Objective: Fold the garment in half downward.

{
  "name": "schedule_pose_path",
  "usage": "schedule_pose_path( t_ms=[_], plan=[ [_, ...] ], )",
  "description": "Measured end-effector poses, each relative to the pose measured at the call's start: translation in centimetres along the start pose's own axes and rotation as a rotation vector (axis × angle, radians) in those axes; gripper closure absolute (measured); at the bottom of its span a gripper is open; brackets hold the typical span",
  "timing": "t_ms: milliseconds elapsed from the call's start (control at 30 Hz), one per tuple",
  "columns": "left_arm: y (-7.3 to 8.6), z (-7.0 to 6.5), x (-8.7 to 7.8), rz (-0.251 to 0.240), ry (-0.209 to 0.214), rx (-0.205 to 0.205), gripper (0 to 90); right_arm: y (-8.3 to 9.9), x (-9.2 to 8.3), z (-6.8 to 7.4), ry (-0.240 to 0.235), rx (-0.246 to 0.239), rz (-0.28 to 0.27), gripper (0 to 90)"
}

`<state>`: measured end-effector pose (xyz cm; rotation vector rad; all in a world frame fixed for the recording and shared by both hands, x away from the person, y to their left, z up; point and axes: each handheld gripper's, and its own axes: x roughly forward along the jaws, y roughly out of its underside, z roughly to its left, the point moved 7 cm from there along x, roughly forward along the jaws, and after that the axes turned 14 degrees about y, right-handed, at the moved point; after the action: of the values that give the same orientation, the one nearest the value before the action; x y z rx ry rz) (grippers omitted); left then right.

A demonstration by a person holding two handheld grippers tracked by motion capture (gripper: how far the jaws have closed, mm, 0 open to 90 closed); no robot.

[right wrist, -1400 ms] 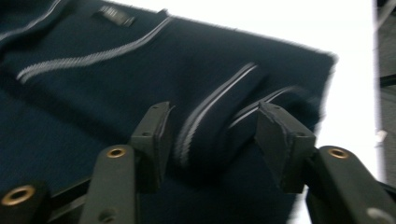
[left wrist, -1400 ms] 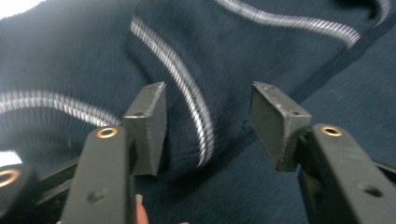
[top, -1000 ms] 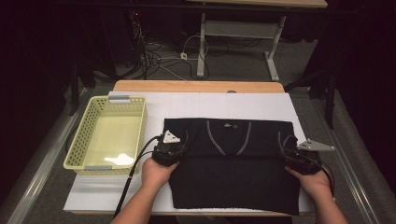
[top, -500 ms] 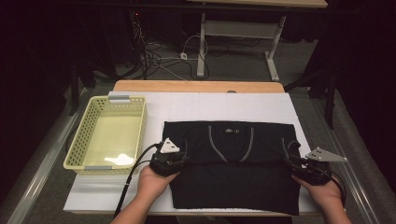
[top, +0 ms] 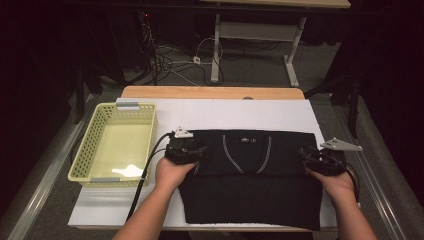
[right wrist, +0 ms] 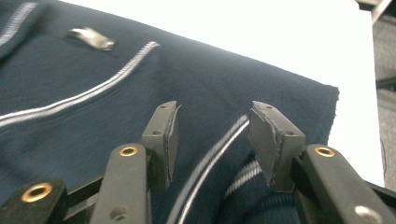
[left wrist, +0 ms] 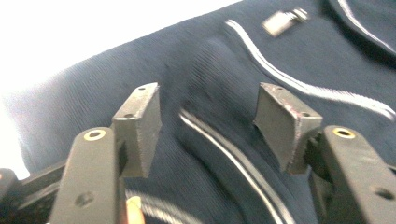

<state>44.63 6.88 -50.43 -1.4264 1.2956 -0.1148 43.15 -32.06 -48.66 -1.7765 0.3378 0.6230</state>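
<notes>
Jaws of the left hand-held gripper [left wrist: 208, 126] and the right hand-held gripper [right wrist: 212, 140] have just been opening, spread over the dark garment [top: 250, 185]; the yellow basket [top: 95, 150] is seen from above.

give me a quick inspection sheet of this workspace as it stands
surface: white sheet over a wooden table.
job's things: dark shirt with white stripes, folded, lying flat on the sheet.
clutter: yellow basket at the left of the sheet, nothing seen in it.
grippers: left gripper and right gripper stand at the shirt's two sides; both have just been opening, pads off the cloth.
cables: black cable trails from the left gripper; a tangle of cables on the floor beyond the table.
surroundings: dark room, grey desk frame behind.
</notes>
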Motion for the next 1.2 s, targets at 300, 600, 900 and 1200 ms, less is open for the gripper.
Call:
schedule_pose_path(
  t_ms=[300,600,900,1200],
  plan=[
    [0.3,1.7,3.2,0.115,0.007,-0.063,54.0,0.9,4.2,-0.2,0.007,0.042,0.149,44.3],
    [0.2,0.3,2.9,0.091,-0.002,0.033,81.9,0.7,3.2,0.7,-0.023,-0.042,0.109,76.1],
    [-0.7,-1.4,-1.0,-0.002,-0.013,0.105,83.4,-0.6,-0.7,0.1,0.008,-0.045,-0.013,76.4],
    [1.2,-3.9,-4.4,-0.067,0.031,0.151,83.6,0.5,-4.8,0.7,0.001,-0.067,-0.101,76.4]
  ],
)
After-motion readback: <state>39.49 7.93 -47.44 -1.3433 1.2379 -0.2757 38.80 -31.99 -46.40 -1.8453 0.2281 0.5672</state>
